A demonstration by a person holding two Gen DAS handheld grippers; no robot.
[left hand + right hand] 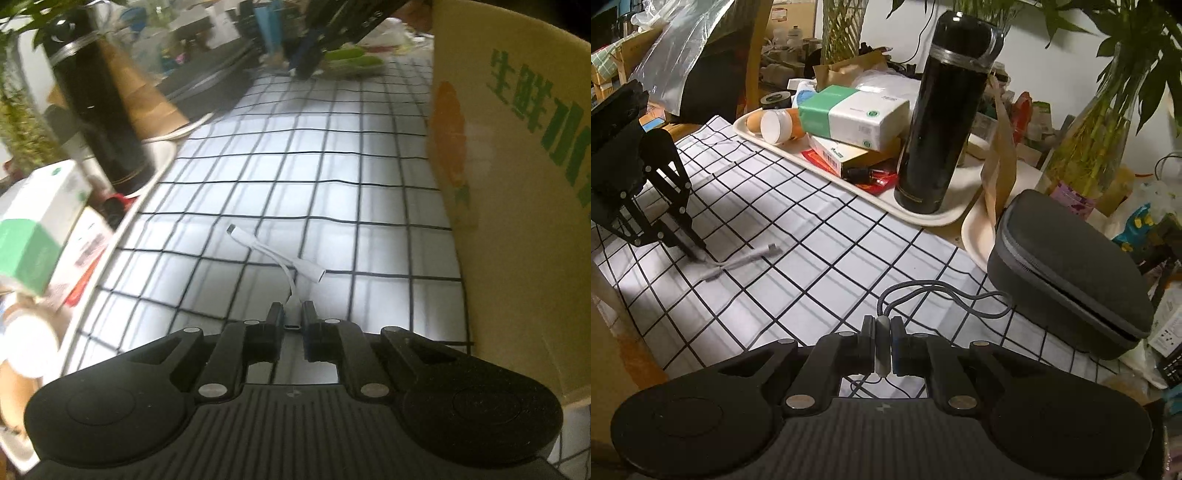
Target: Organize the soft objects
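Two floppy cables, each pinched at its hard plug

The left gripper [293, 314] squeezes the white cable [282, 260] on the checked cloth [332, 147]; the right gripper [882, 326] squeezes the gray cable [945, 291] (both light and bendy, so hold the stiff ends).

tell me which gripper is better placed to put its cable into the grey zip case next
Right. The right gripper is shut on the grey braided cable, and the grey zip case sits just ahead to its right. The left gripper holds the white adapter cable beside the cardboard box, farther away.
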